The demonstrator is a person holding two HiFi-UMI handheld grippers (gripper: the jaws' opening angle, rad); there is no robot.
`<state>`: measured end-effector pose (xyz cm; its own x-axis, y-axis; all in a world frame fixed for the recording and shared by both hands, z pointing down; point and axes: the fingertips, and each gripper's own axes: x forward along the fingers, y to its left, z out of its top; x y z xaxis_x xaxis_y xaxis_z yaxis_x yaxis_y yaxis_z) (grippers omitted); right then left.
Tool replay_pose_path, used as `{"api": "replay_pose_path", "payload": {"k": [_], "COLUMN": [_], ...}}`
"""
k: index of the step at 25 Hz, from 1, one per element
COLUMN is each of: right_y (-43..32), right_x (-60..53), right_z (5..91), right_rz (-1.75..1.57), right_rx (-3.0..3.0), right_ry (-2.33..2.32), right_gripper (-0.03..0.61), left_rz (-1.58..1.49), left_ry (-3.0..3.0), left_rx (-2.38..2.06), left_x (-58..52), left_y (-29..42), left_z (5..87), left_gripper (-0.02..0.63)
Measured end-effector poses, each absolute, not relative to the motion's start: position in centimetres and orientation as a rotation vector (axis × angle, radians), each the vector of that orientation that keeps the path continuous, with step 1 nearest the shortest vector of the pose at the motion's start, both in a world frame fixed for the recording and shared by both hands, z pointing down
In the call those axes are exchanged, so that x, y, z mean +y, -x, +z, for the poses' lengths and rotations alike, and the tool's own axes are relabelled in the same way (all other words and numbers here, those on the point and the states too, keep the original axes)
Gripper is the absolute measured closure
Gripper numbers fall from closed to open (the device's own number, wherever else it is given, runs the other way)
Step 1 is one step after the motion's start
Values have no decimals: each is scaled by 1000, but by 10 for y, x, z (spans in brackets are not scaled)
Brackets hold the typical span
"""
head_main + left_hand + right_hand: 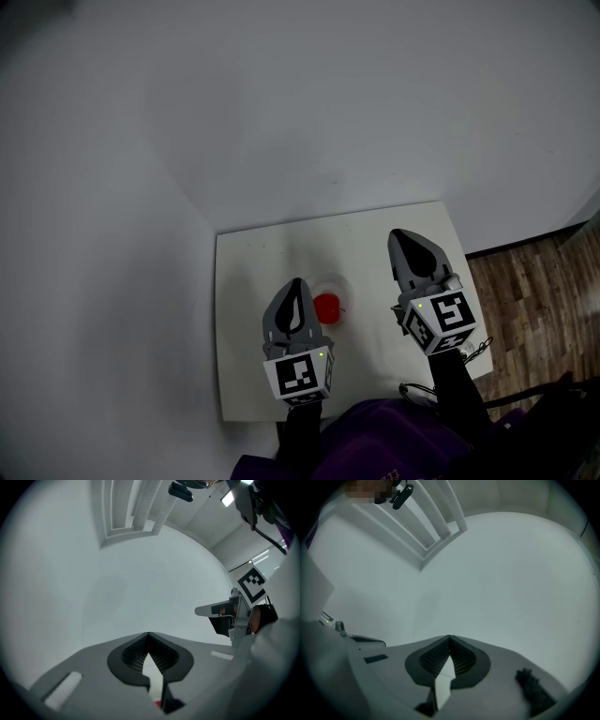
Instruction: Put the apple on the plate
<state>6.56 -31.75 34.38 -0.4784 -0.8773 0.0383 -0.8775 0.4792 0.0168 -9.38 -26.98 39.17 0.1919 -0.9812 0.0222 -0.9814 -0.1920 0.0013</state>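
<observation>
Head view shows apple point(327, 307) on plate point(331, 279); left gripper point(297, 285) and right gripper point(401, 238) jaws pressed together.

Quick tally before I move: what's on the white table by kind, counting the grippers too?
apple (red): 1
plate (white, under the apple): 1
grippers: 2, left gripper and right gripper, both shut and empty
Total: 4
</observation>
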Motion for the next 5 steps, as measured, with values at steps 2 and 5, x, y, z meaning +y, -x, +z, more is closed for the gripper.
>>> {"api": "replay_pose_path", "payload": {"k": [2,5], "right_y": [-66,-66], "right_x": [-317,-316], "right_z": [342,341], "right_rz": [5,-5], "right_rx": [-2668,-2667], "right_ry": [-1583,-1583], "right_gripper": [569,569], "left_rz": [31,23], "left_ry": [-2416,-2408], "left_rx": [-1985,-2000], "left_x": [-269,-269], "left_y": [93,94], "left_z": [392,390], "left_gripper": [606,606]}}
